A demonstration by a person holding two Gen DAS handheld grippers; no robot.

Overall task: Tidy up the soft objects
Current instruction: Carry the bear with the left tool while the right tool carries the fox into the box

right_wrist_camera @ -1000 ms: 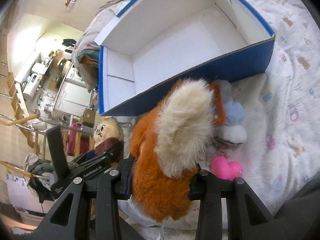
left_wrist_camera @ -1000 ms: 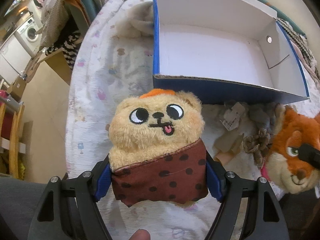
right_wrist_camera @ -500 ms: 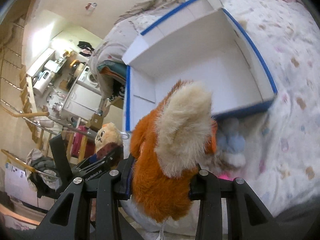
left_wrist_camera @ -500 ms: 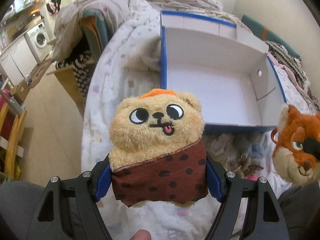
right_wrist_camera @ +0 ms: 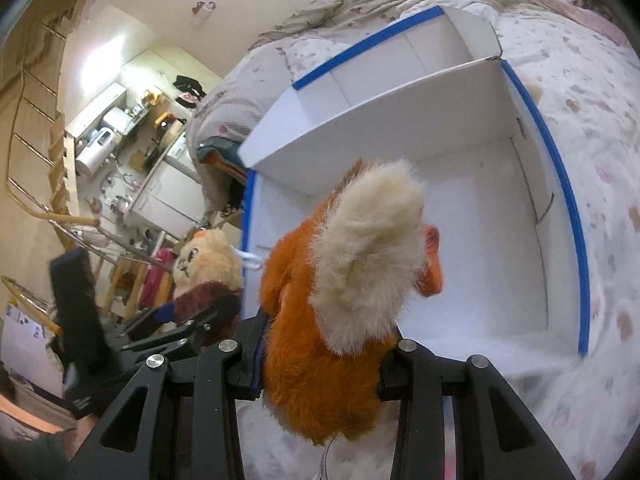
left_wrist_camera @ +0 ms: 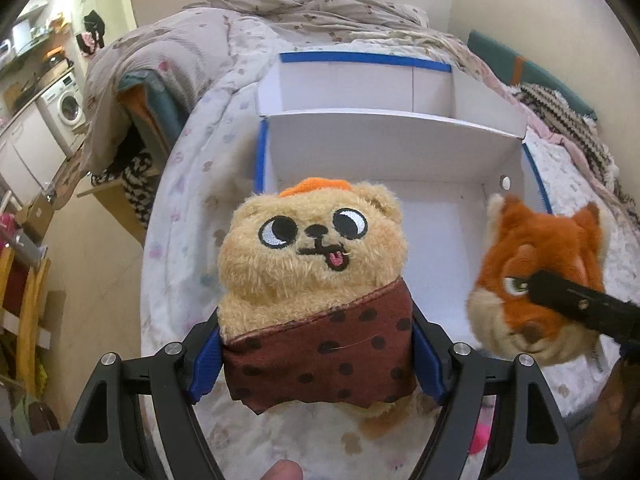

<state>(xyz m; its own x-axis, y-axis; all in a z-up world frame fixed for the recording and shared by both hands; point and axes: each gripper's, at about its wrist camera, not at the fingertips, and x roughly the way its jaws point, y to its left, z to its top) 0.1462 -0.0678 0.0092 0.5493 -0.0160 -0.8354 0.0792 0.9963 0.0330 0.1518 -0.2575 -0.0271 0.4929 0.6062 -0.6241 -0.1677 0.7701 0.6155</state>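
My left gripper (left_wrist_camera: 316,356) is shut on a tan plush bear (left_wrist_camera: 312,256) with an orange cap and a brown spotted wrap, held upright above the near edge of an open white box (left_wrist_camera: 436,220) with blue edges. My right gripper (right_wrist_camera: 320,360) is shut on an orange fox plush (right_wrist_camera: 352,292), its cream tail tip pointing up, over the box (right_wrist_camera: 488,248). The fox's face (left_wrist_camera: 536,288) shows at the right of the left wrist view, partly behind a black finger. The bear (right_wrist_camera: 208,264) in the left gripper shows at the left of the right wrist view.
The box lies on a bed with a white patterned quilt (left_wrist_camera: 188,216) and bunched bedding (left_wrist_camera: 320,4) behind it. A bit of pink plush (left_wrist_camera: 478,436) lies low on the quilt. Left of the bed are floor, a wooden shelf (left_wrist_camera: 116,196) and a washing machine (left_wrist_camera: 68,104).
Both grippers have risen and come forward over the box with their plush toys still held. The box now sits under them, and the loose toys on the quilt have dropped out of sight.
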